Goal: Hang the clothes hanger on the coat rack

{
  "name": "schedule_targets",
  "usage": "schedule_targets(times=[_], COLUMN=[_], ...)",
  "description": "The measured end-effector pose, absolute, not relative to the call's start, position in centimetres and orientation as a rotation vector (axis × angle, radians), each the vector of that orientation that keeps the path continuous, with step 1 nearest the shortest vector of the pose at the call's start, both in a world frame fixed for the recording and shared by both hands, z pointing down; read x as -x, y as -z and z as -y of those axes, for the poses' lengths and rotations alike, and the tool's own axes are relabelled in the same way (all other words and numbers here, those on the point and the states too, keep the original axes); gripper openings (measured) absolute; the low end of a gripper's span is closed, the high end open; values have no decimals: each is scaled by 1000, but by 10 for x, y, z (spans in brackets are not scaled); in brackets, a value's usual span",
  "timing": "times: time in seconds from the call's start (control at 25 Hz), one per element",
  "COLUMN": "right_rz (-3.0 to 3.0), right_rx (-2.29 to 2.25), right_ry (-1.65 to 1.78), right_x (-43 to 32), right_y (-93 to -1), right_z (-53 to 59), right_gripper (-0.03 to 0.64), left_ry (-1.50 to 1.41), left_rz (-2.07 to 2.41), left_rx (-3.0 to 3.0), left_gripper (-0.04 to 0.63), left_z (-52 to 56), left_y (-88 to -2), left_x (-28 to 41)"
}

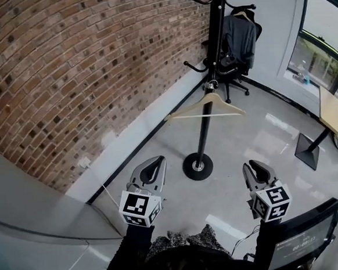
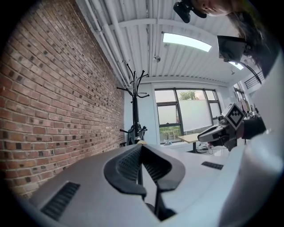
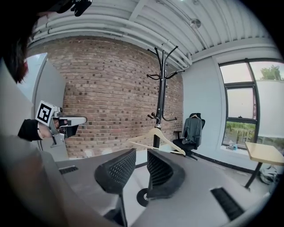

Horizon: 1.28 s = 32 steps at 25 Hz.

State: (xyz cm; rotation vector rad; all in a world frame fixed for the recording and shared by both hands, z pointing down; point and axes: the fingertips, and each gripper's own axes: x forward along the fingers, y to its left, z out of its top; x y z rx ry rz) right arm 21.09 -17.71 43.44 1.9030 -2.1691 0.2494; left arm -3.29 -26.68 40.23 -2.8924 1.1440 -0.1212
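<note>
Clothes hanger (image 1: 211,96) on the coat rack (image 1: 202,137)
It hangs low on the rack's pole. Short of the rack's base, the left gripper (image 1: 154,163) is closed and empty; the right gripper (image 1: 254,167) has jaws slightly parted, holding nothing.

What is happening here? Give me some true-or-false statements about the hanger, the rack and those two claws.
1. The wooden hanger hangs on the coat rack. True.
2. The right gripper holds the hanger. False: its jaws stand apart with nothing between them.
3. The left gripper has its jaws together and holds nothing. True.
4. The coat rack stands against the window. False: it stands beside the brick wall.
</note>
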Motion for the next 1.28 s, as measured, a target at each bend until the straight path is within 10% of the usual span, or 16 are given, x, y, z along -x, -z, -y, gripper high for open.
schedule_targets(times=[1.28], right_rz=[2296], right_rx=[-1842], right_ry=[-100], right_x=[-112], right_y=[-395], right_z=[-56], right_gripper=[9], left_ry=[107], left_rz=[-1112], left_rx=[2909], left_gripper=[6], left_z=[-11], left_y=[-388], left_x=[48])
